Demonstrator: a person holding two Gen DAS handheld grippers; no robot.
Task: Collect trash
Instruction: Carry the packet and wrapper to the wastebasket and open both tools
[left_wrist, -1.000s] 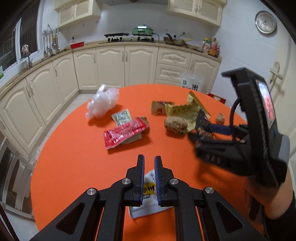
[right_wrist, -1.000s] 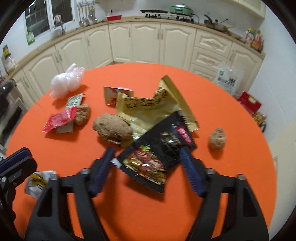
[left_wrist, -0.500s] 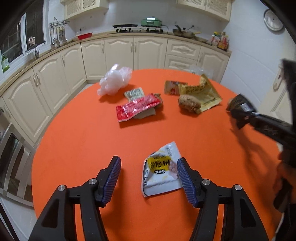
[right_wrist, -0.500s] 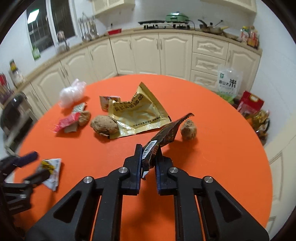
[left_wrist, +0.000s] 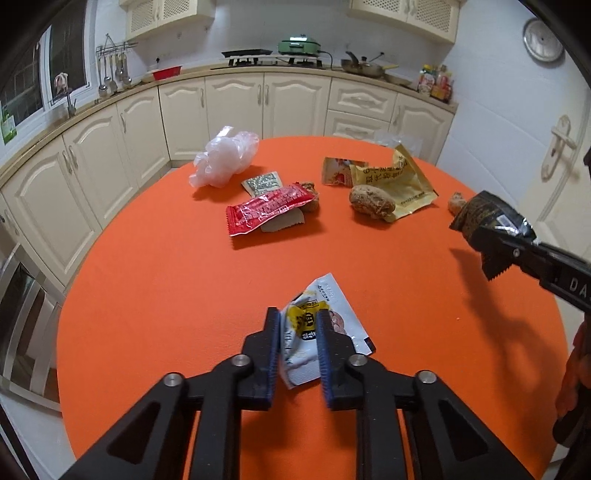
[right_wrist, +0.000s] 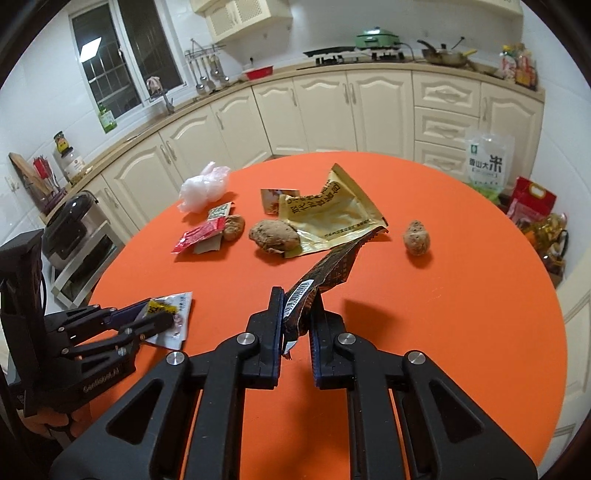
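My left gripper (left_wrist: 297, 317) is shut on a white wrapper with a yellow label (left_wrist: 317, 334) lying on the orange round table (left_wrist: 166, 280); the wrapper crumples between the fingers. It also shows in the right wrist view (right_wrist: 168, 317), held by the left gripper (right_wrist: 155, 317). My right gripper (right_wrist: 297, 299) is shut on a black snack wrapper (right_wrist: 325, 273) and holds it above the table. The right gripper and black wrapper (left_wrist: 487, 218) also show at the right of the left wrist view.
Farther on the table lie a red wrapper (left_wrist: 267, 212), a small green packet (left_wrist: 263, 182), a clear plastic bag (left_wrist: 225, 158), a gold wrapper (left_wrist: 395, 181), a small red-white packet (left_wrist: 338, 171) and several brown lumps (left_wrist: 371, 202). Cream cabinets (left_wrist: 258, 99) stand behind.
My left gripper opened, then closed on the white wrapper. My right gripper closed on the black wrapper and lifted it off the table.
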